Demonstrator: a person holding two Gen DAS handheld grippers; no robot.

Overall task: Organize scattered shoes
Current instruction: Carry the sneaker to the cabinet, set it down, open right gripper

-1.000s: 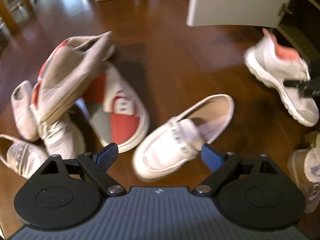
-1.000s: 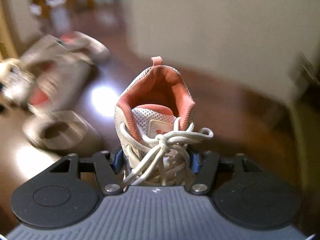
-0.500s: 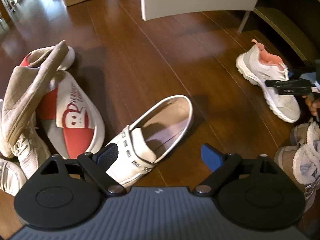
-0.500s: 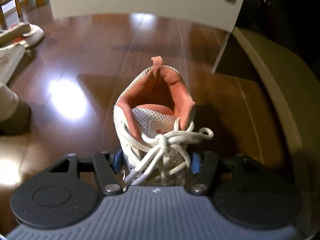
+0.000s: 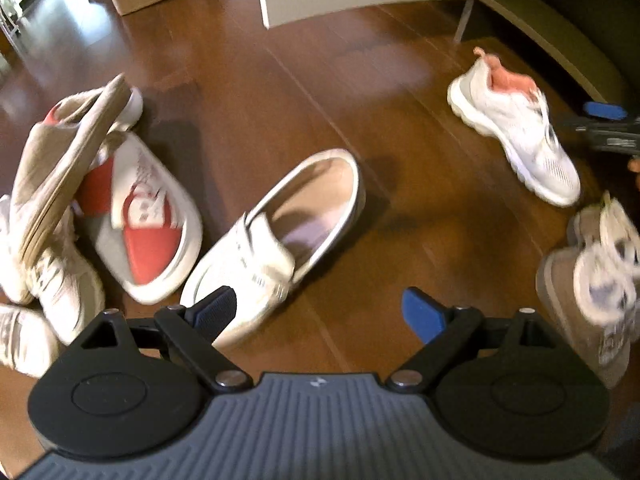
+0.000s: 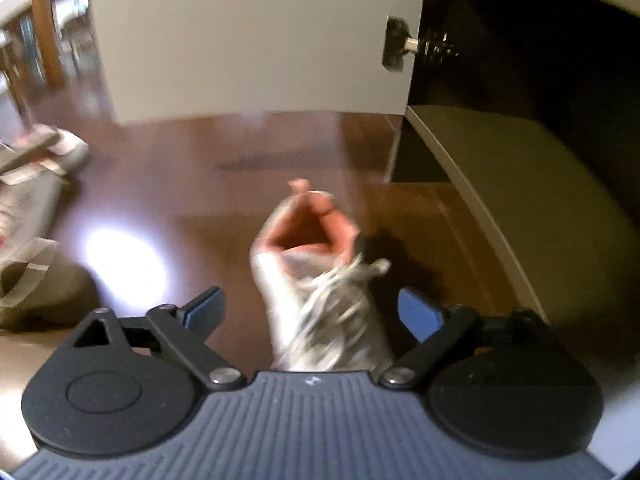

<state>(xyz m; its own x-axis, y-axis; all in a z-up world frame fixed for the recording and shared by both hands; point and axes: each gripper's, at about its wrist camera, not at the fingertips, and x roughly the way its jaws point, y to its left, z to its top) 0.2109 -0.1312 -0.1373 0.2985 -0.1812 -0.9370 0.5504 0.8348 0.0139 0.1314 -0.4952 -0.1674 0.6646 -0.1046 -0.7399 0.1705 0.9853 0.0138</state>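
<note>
Pink-lined white sneaker point(image 6: 320, 300) — on the wood floor point(image 5: 304, 92) at the right, near the open cabinet's low shelf point(image 6: 520, 184); it lies between the wide-spread fingers of the right claw point(image 6: 310, 310), not gripped. White loafer point(image 5: 280, 240) — mid-floor, just ahead of the left claw point(image 5: 320, 308), also spread wide and holding nothing. Red-and-white slide point(image 5: 140, 216) and tan slipper point(image 5: 60, 168) heaped at the far left. Handling advice: draw the right claw straight back, clear of the laces; take the loafer across its middle.

Dim warm light, a glare patch on the floor point(image 6: 124, 268), motion blur, fisheye-bent edges.
</note>
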